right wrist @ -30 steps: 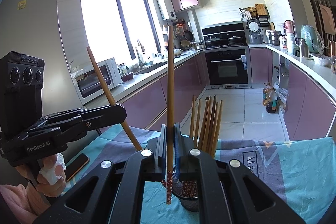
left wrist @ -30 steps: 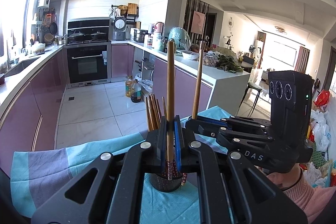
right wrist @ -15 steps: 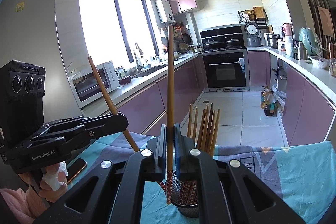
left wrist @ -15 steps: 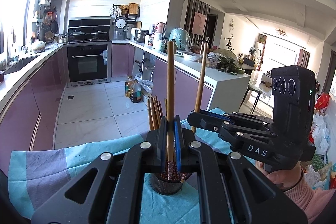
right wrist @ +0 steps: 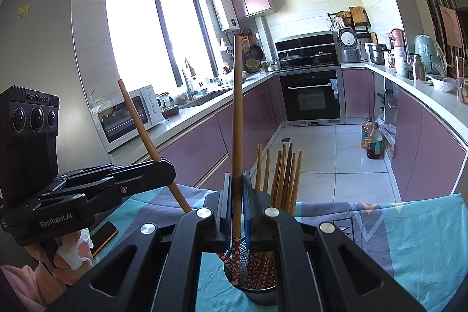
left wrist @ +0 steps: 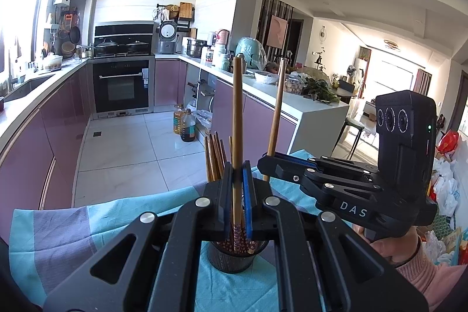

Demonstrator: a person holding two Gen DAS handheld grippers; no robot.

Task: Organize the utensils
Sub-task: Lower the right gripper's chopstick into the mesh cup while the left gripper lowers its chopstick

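Left claw (left wrist: pixel 237 189) clamped on one upright chopstick (left wrist: pixel 236 122), its patterned tip down at the rim of the dark mesh holder (left wrist: pixel 234 256). Right claw (right wrist: pixel 236 201) likewise pinches a second chopstick (right wrist: pixel 237 122), upright, tip inside the holder (right wrist: pixel 260 291). More chopsticks (right wrist: pixel 285 174) stand bundled in the holder. Holder sits on a blue cloth (right wrist: pixel 409 239) over the worktop. Phone (right wrist: pixel 103 234) lies on the cloth near the left hand (right wrist: pixel 70 259).

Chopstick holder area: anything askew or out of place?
Nothing spilled or damaged. The holder stands upright on the cloth. Each claw, left and right, grips one chopstick over it. A phone lies on the cloth, unrelated to utensils.
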